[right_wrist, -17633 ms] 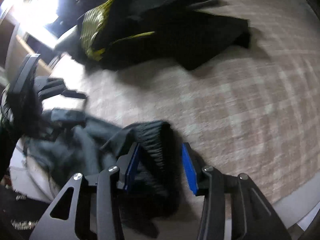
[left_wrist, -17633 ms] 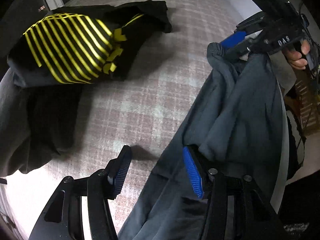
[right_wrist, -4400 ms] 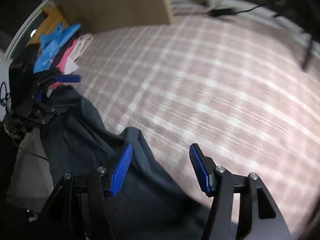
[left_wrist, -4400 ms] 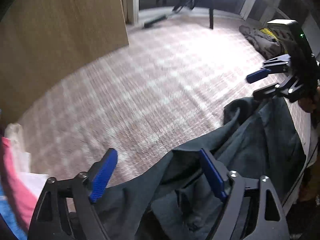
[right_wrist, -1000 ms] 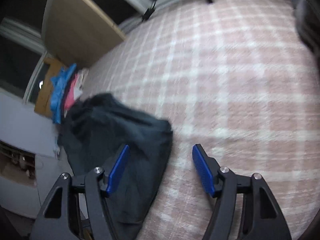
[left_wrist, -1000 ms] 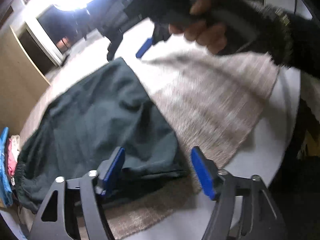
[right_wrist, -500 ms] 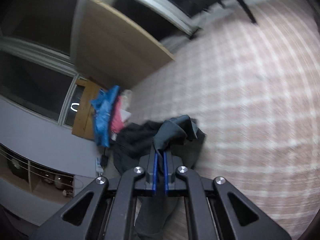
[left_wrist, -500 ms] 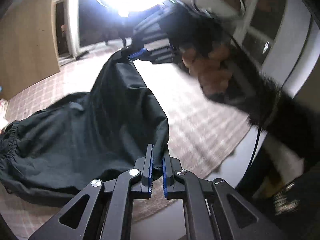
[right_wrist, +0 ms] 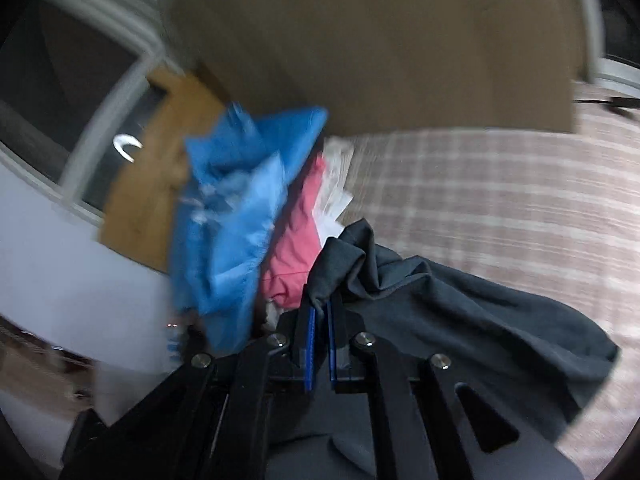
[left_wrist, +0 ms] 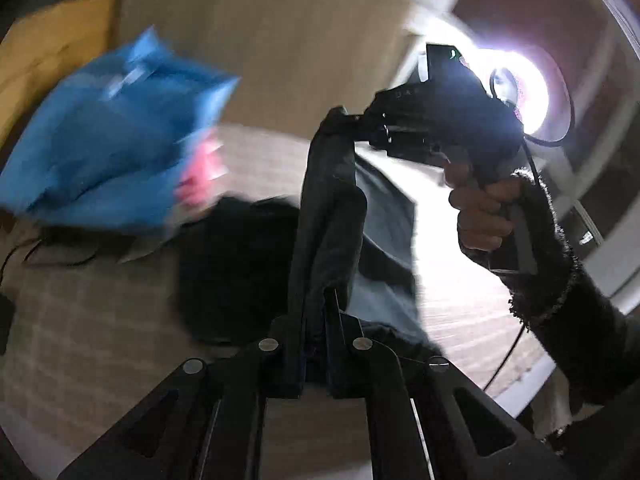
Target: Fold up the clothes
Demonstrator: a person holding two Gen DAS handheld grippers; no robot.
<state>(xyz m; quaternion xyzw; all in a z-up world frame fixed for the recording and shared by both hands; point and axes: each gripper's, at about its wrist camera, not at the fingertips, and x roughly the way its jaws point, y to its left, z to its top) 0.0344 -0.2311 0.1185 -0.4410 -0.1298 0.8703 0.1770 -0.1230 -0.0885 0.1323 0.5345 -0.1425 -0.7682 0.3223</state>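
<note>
Basically both grippers are clamped on the same dark garment [right_wrist: 460,320], jaws nearly closed with cloth pinched between the pads. Left gripper [left_wrist: 316,320] at 6 o'clock of its view bites a hem; from there the fabric runs taut up toward 12 o'clock to the right gripper [left_wrist: 360,128], held by a hand [left_wrist: 480,216] in a fuzzy dark sleeve [left_wrist: 560,280] at 3 o'clock. Holding two ends like this stretches an edge straight, likely so one half can be laid over the other for a fold.

Right wrist view: right gripper [right_wrist: 318,316] at 6 o'clock nips a bunched corner; the rest of the garment trails off to 4 o'clock and rests on the plaid cloth [right_wrist: 500,184]. So it is part lifted, part lying.

Blue clothes [right_wrist: 240,208] and a pink piece [right_wrist: 296,252] sit piled at 9–10 o'clock, just beside the pinched corner, probably the finished stack. Tan board [right_wrist: 380,40] stands behind at 12 o'clock. Both views are blurred, so fine detail of the grip is unclear.
</note>
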